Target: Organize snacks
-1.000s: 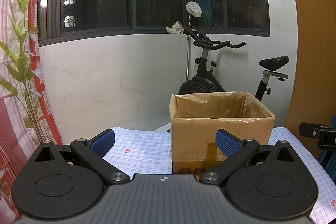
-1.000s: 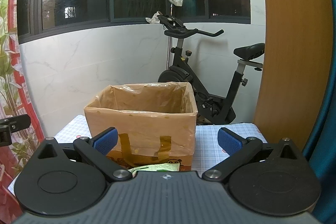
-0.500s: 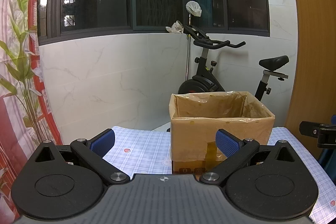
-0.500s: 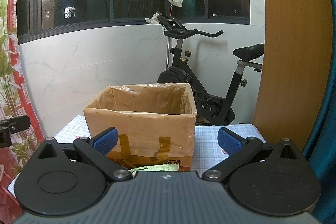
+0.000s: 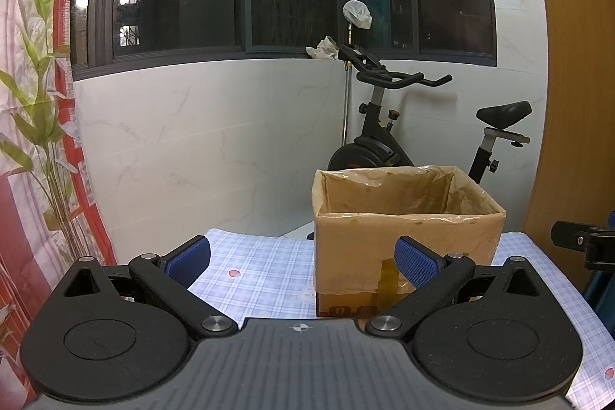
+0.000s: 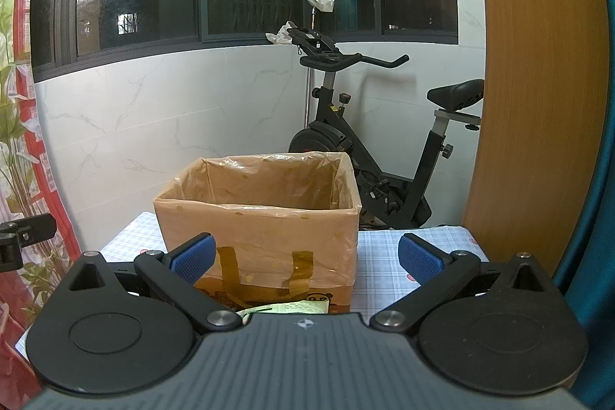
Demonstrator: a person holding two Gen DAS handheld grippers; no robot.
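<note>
A cardboard box (image 5: 407, 237) lined with a clear plastic bag stands open on a checked tablecloth (image 5: 265, 275); it also shows in the right wrist view (image 6: 265, 241). A green snack packet (image 6: 288, 308) lies in front of the box, mostly hidden behind the right gripper's body. My left gripper (image 5: 301, 260) is open and empty, level with the box's front left. My right gripper (image 6: 307, 258) is open and empty, facing the box front. What lies inside the box is hidden.
An exercise bike (image 5: 388, 125) stands behind the table by the white tiled wall. A wooden panel (image 6: 534, 83) rises at the right. A curtain with bamboo print (image 5: 34, 125) hangs at the left. The right gripper's edge (image 5: 580, 241) shows in the left view.
Both views have barely shifted; the right gripper has drifted very slightly. Both grippers stay open and empty.
</note>
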